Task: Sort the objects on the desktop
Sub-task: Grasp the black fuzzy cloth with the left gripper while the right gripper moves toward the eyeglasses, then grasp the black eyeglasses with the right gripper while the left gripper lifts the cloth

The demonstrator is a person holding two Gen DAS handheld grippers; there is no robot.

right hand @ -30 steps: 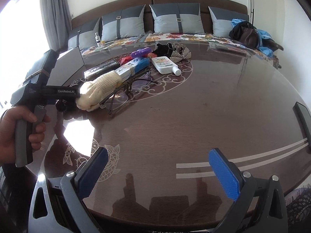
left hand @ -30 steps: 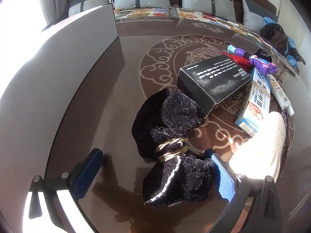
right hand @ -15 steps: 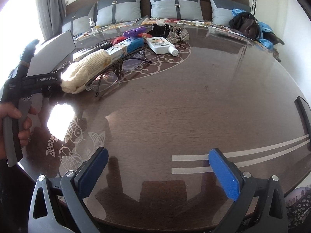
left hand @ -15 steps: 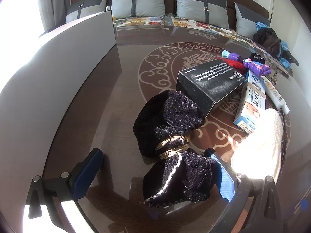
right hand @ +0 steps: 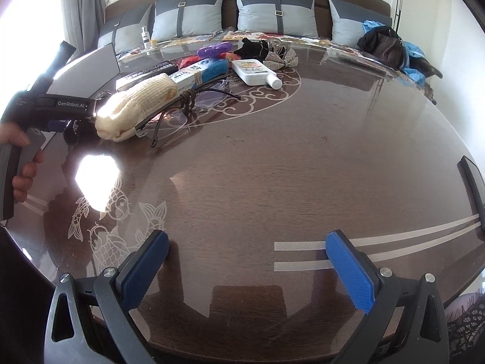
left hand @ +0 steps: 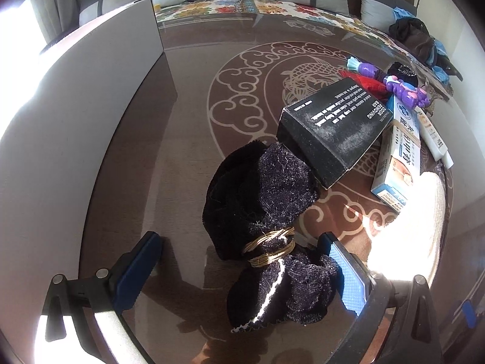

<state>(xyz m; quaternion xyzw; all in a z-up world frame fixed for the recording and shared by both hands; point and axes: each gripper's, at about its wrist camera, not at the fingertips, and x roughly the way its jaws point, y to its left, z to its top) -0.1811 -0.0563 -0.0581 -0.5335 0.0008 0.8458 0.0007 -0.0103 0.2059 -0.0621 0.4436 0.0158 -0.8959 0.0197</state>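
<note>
- On the glass-topped table [right hand: 303, 157], near the left gripper [left hand: 239, 268]: black velvet bow [left hand: 266, 227] bound with gold wire, lying between wide-open jaws, gripped by neither pad.
- Just beyond the bow, touching it: black box [left hand: 336, 130]; right of that, blue-and-white carton [left hand: 397, 157] and cream knitted roll [right hand: 136, 110].
- Beside the roll: eyeglasses [right hand: 188, 103]; farther off, white bottle [right hand: 257, 71].
- Over bare tabletop: right gripper [right hand: 247, 268], spread wide, holding nothing.
</note>
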